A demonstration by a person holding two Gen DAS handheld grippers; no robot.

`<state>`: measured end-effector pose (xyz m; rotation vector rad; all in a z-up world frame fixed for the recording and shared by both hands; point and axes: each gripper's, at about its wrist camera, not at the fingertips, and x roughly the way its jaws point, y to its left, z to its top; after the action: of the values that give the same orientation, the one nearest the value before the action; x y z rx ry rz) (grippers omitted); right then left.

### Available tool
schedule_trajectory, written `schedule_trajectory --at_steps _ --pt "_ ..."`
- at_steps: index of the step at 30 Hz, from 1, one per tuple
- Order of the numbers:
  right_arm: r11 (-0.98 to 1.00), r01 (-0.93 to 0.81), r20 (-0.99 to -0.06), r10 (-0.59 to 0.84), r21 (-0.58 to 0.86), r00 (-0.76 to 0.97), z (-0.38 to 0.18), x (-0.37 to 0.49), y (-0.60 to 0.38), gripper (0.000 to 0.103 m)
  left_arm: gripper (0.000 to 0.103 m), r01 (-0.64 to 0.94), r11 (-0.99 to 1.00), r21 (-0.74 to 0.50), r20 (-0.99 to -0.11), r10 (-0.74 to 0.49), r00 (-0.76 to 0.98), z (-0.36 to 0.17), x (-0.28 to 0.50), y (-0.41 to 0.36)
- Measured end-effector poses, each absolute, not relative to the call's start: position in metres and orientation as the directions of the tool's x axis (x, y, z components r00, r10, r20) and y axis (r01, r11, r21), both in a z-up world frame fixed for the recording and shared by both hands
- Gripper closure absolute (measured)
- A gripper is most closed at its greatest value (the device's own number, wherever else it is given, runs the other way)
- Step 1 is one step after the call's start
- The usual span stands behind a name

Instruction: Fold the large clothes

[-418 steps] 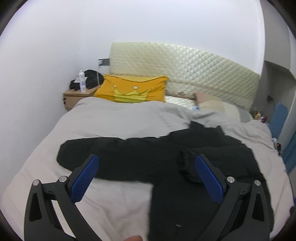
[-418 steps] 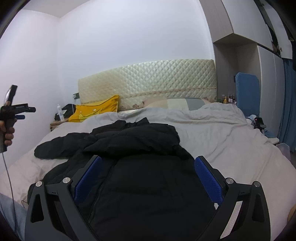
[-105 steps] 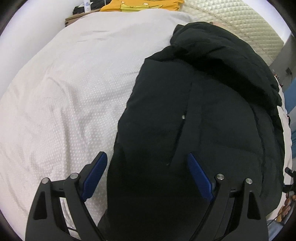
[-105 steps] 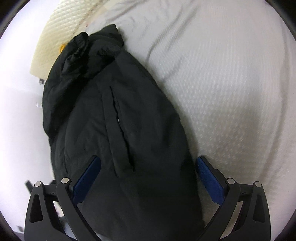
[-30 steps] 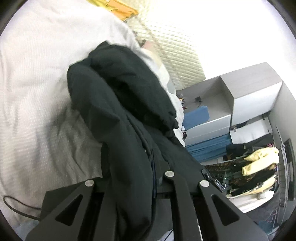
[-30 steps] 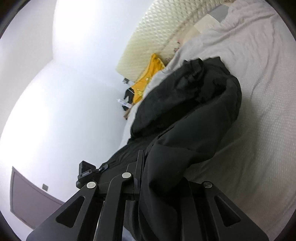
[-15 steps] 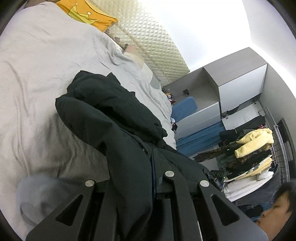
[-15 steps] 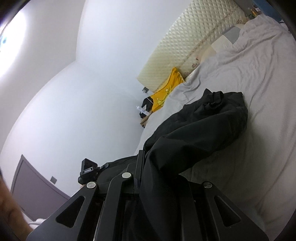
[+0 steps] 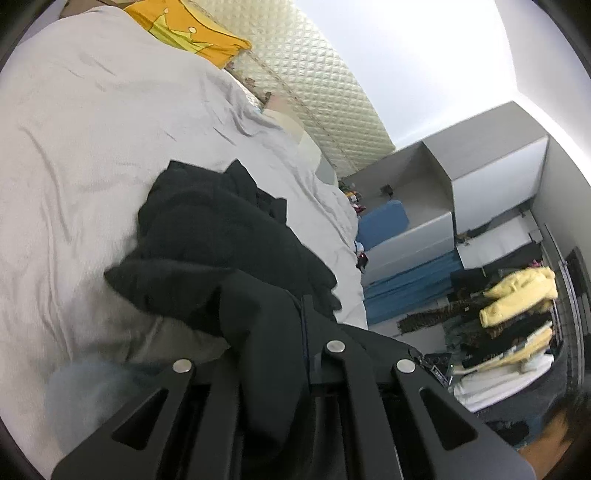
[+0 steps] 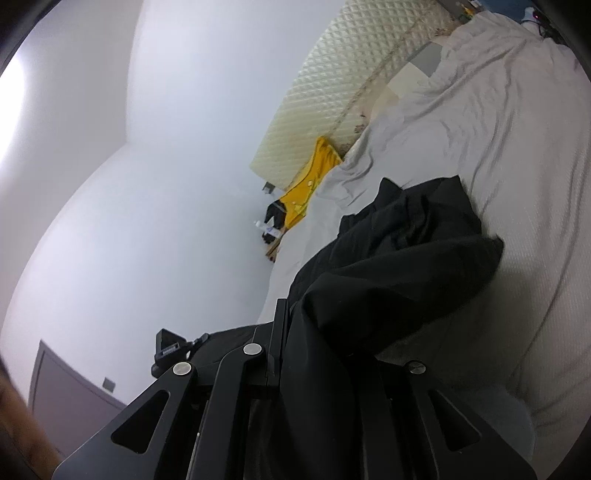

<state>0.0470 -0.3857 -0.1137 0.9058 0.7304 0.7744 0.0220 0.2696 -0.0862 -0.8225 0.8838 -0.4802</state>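
Note:
A large black padded jacket (image 9: 207, 240) lies bunched on the grey bed cover (image 9: 74, 147), its near edge lifted off the bed. My left gripper (image 9: 273, 332) is shut on the jacket's hem, with black cloth draped over the fingers. In the right wrist view the same jacket (image 10: 406, 251) hangs from my right gripper (image 10: 314, 325), which is shut on another part of the hem. The fingertips of both grippers are hidden by cloth. The left gripper also shows in the right wrist view (image 10: 173, 347), low at the left.
A yellow pillow (image 9: 184, 33) and quilted cream headboard (image 9: 314, 92) are at the bed's head. A nightstand with a bottle (image 10: 267, 230) stands by the wall. Grey cabinets (image 9: 461, 184), a blue curtain (image 9: 406, 284) and hanging clothes (image 9: 517, 295) are on the right.
Both grippers, open over the flat jacket 3.5 s ago, have shut on its hem and lifted. In the last second the jacket has been pulled up and toward me, bunching.

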Motion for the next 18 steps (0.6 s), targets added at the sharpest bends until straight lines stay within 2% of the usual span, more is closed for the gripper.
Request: schedule_trajectory --at_steps 3,8,18 --pt "0.339 -0.225 -0.186 0.839 0.913 0.511 -0.116 0.088 -0.385 0.093 0.098 -0.006 0.600 -0.800 -0.492 -0.650 0.578 -0.086 0.059 0.276" --pt "0.321 -0.107 -0.219 0.819 0.941 0.531 -0.125 0.163 -0.386 0.093 0.098 -0.053 0.616 -0.786 -0.528 -0.624 0.576 -0.089 0.110 0.277" --pt "0.331 0.174 -0.372 0.758 0.927 0.537 -0.188 0.271 -0.378 0.091 0.096 -0.156 0.749 -0.644 -0.703 -0.498 0.508 -0.111 0.197 0.257"
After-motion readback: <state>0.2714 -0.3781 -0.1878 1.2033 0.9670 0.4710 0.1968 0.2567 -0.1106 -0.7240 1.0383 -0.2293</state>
